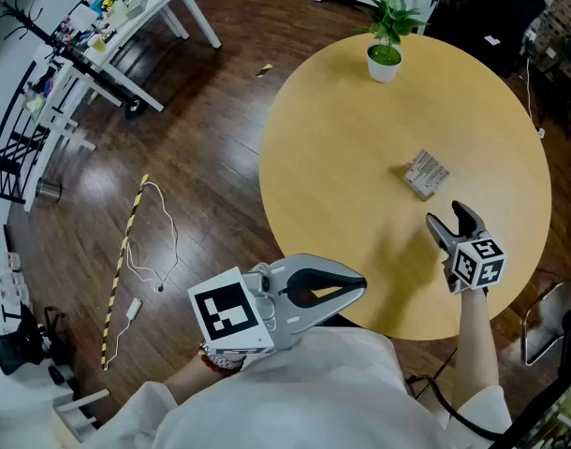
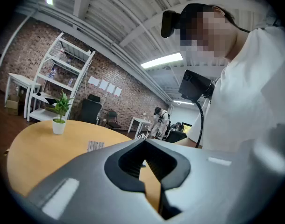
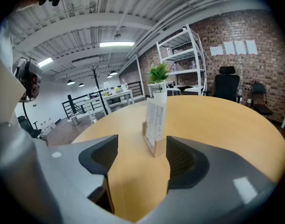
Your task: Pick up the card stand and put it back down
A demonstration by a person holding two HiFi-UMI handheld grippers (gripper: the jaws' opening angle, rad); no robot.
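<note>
The print on the card stand's white card is too small to read; it shows only as rows of grey marks. In the right gripper view the right jaw covers one near corner of the stand's base. In the left gripper view the grey jaws fill the lower half of the picture, and the stand is only a small pale slab beyond them. In the head view the person's white sleeve (image 1: 295, 391) covers the near edge of the round yellow wooden bench (image 1: 342, 157).

The small green plant in a white pot (image 1: 384, 56) stands near the far rim of the bench. The card stand (image 1: 425, 174) stands on the bench well apart from the plant, on the person's side of it. It is a pale wooden block with a slot, and an upright white card sits in the slot.

The right hand-held gripper (image 1: 446, 215) is further from the plant than the stand. Its jaws are spread wide and point at the stand, which sits just past their tips, nearer the right jaw, with no pad touching it. The left hand-held gripper (image 1: 360, 288) is furthest from the plant, over the bench's near edge. Its jaw tips meet with nothing between them.
</note>
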